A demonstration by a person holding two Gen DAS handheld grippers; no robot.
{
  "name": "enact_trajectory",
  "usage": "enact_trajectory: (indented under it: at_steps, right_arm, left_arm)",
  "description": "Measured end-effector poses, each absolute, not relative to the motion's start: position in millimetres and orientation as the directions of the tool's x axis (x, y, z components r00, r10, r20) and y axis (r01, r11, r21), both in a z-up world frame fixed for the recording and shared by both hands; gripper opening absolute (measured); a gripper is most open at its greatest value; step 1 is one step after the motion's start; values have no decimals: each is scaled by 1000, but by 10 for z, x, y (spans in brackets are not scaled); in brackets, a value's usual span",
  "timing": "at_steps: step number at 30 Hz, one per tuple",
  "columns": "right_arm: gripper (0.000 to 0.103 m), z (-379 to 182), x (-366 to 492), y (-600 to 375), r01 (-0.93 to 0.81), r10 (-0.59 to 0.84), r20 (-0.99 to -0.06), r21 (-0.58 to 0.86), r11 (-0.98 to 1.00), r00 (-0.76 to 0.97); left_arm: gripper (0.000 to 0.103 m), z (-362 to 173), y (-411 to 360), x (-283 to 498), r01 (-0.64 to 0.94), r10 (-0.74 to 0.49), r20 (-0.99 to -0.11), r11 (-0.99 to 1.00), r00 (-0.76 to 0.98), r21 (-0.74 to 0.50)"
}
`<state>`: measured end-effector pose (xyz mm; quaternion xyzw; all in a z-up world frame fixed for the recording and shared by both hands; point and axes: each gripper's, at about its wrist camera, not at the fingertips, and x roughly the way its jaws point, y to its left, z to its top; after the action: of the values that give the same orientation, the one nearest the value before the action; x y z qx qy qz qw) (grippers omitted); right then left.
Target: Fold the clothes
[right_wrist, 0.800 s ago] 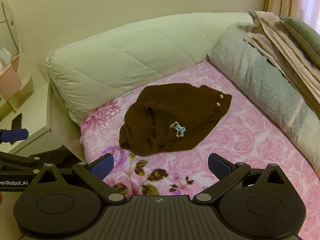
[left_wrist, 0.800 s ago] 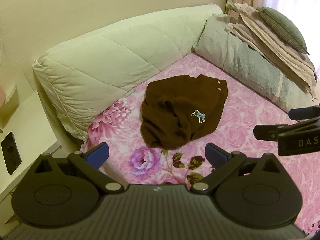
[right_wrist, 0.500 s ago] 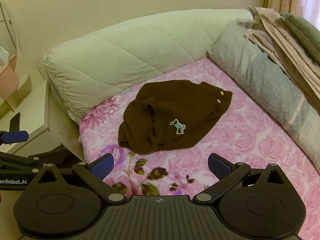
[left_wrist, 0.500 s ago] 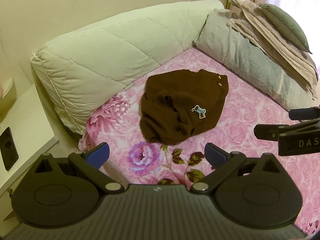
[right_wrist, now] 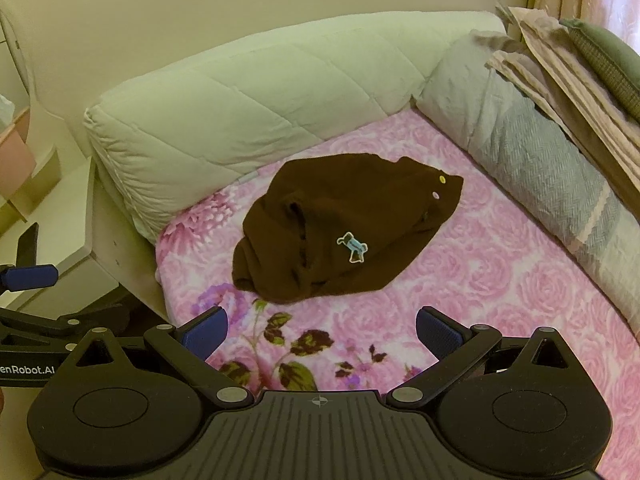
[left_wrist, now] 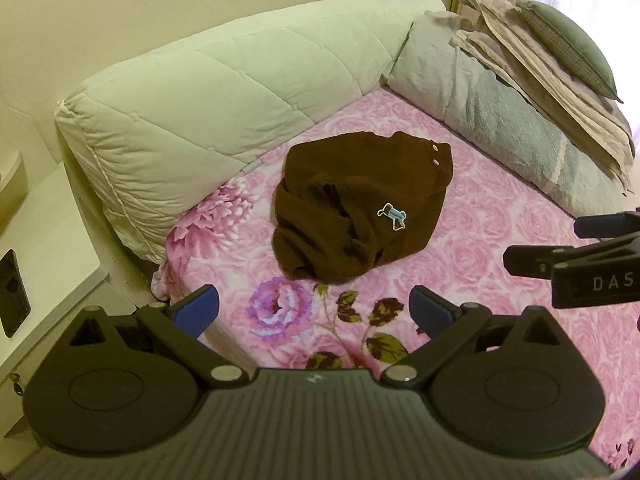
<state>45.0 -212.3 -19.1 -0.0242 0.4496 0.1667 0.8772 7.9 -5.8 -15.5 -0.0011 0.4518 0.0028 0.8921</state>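
Observation:
A dark brown garment [left_wrist: 362, 206] lies crumpled on the pink floral bedsheet [left_wrist: 500, 240], with a small blue patch and two pale snaps showing. It also shows in the right wrist view as the brown garment [right_wrist: 344, 228]. My left gripper [left_wrist: 314, 310] hangs open above the sheet, short of the garment's near edge, nothing between its blue pads. My right gripper [right_wrist: 322, 332] is open too, likewise short of the garment and empty. Each gripper's side appears at the other view's edge.
A quilted cream cushion [left_wrist: 224, 92] lines the far-left side of the bed. A grey bolster [left_wrist: 508, 120] with folded beige bedding and a green pillow [left_wrist: 568, 40] runs along the right. A white nightstand [left_wrist: 52, 240] stands left of the bed.
Both views have shifted slightly: the garment and bed sit a little lower in the frames than before. The garment itself has not moved, and both grippers stay open.

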Motion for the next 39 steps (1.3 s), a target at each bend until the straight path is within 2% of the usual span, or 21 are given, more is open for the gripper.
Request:
enact_trajectory:
  at_steps: [24, 39]
  right_arm:
    - [103, -148, 476, -2174, -323, 274, -807, 110, 940, 523]
    - [103, -195, 589, -2549, -357, 299, -803, 117, 927, 515]
  left_arm:
    - [100, -172, -187, 27, -19, 17, -811, 1000, 585, 7]
    - [100, -172, -504, 47, -53, 53, -818, 998, 573, 28]
